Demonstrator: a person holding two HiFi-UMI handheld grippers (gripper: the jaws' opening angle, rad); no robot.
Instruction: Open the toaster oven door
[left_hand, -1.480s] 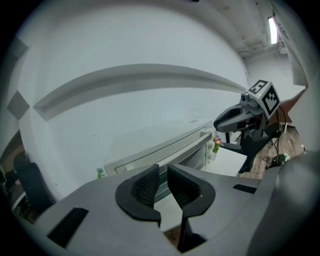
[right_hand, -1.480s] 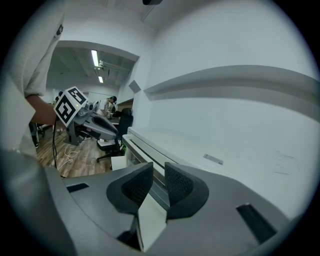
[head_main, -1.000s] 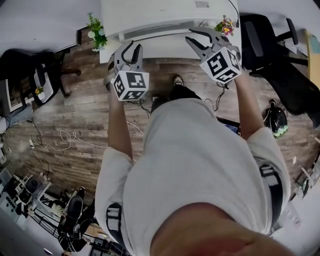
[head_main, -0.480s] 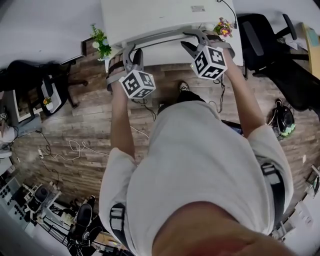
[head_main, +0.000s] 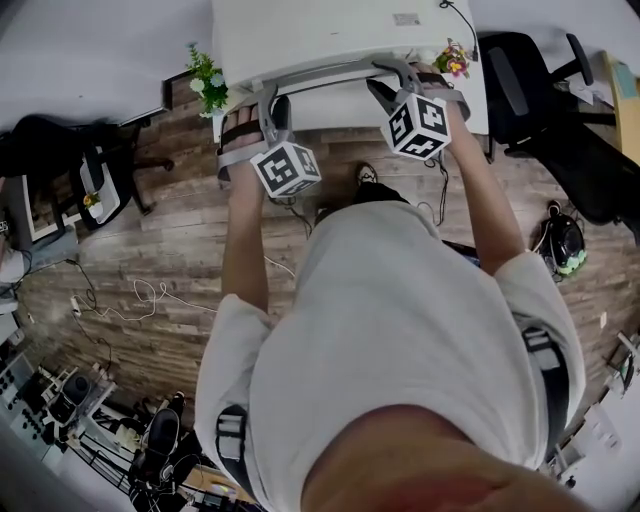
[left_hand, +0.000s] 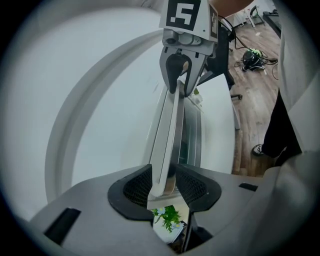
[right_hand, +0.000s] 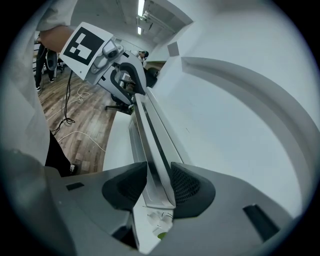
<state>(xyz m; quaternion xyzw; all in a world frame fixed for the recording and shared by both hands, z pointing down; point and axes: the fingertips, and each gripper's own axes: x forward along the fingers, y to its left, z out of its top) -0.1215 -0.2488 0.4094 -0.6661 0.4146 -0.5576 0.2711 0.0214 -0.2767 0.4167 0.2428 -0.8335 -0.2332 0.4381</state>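
Handle (head_main: 320, 68) of the toaster oven (head_main: 320, 30) runs as a pale bar along the oven's front edge in the head view, above a narrow strip of white table (head_main: 340, 108). The left gripper (head_main: 268, 100) meets it near its left end and the right gripper (head_main: 385, 80) near its right. Open wood floor (head_main: 150, 250) lies behind the person, and a black chair (head_main: 530, 80) stands just right of the table. In the left gripper view the left gripper (left_hand: 162, 176) has the handle (left_hand: 167, 135) between its jaws, which stand apart and have just been opening; the table edge drops to floor on the right. In the right gripper view the right gripper (right_hand: 159, 176) straddles the handle (right_hand: 150, 130) the same way, its jaws newly widened too. A second ago both grippers hung short of the oven, off the handle; since then they have come forward onto it.
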